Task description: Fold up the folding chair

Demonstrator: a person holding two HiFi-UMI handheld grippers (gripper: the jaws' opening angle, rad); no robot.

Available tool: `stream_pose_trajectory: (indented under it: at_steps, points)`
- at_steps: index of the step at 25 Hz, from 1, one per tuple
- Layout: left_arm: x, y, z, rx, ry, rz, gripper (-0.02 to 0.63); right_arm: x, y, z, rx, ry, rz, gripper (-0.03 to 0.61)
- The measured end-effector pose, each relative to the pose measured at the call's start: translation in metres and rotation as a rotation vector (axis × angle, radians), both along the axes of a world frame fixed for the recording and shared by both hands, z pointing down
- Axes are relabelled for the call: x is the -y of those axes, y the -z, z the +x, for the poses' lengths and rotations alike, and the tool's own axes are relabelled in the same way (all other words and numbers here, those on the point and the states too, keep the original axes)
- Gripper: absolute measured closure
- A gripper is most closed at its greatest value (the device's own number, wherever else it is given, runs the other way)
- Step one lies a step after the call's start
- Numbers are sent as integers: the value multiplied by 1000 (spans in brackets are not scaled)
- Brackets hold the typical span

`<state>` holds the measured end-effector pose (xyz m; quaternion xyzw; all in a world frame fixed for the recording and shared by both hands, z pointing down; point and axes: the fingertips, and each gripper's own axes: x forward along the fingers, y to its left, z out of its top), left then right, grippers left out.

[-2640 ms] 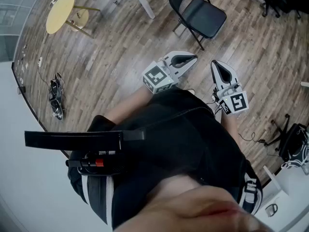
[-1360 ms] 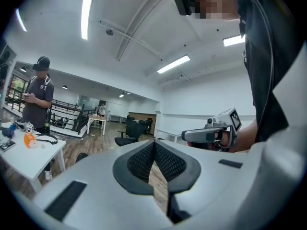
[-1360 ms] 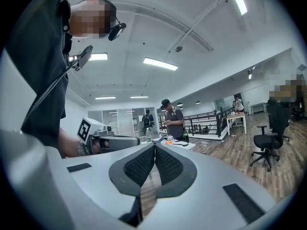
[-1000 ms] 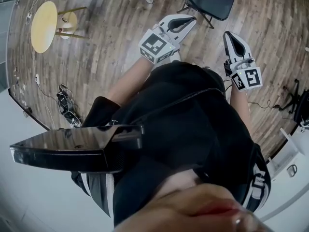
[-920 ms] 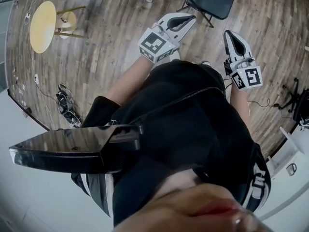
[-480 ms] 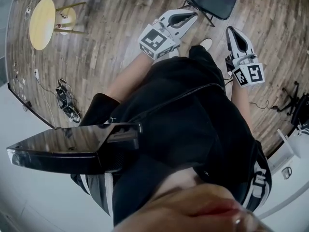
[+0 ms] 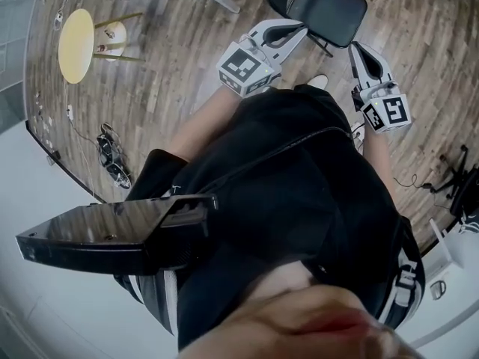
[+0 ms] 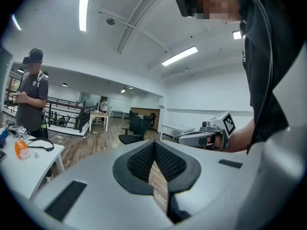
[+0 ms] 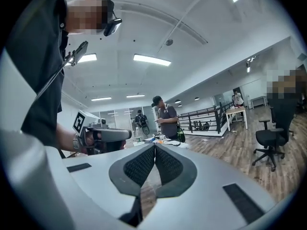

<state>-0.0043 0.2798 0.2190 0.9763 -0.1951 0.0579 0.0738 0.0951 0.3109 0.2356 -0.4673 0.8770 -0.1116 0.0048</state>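
Matt blk chair [image 7: 329,10], wood-plank floor [image 7: 187,66]

1. Wood plank floor [image 7: 172,66] all over, with a round yellow table [image 7: 75,34] and a tangle of cables [image 7: 112,155] near the curved white wall.
2. White ceiling, long strip lights [image 8: 181,55] on.
3. Black railing [image 9: 204,120] far back, 1 black office chair [image 9: 268,139], and a cluttered white desk [image 8: 29,164].

Black shirt [image 7: 299,200], white shoe [image 7: 319,81], black headset [image 8: 186,4]

Right gripper [image 9: 154,148], fingers [image 9: 141,166] pressed together — left gripper [image 9: 103,135] beside, person [image 9: 167,121] beyond
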Motion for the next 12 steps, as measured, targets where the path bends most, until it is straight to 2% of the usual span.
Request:
stream_pose_trajectory:
  at_steps: [4, 7, 12]
  points:
    - [10, 2, 26, 18, 19, -6, 615, 14, -4, 27, 20, 20, -5, 568]
    - [19, -2, 39, 34, 26, -13, 614, 26, -8, 37, 16, 54, 1, 568]
    - [38, -9, 48, 58, 13, -25, 614, 47, -16, 43, 47, 41, -16, 568]
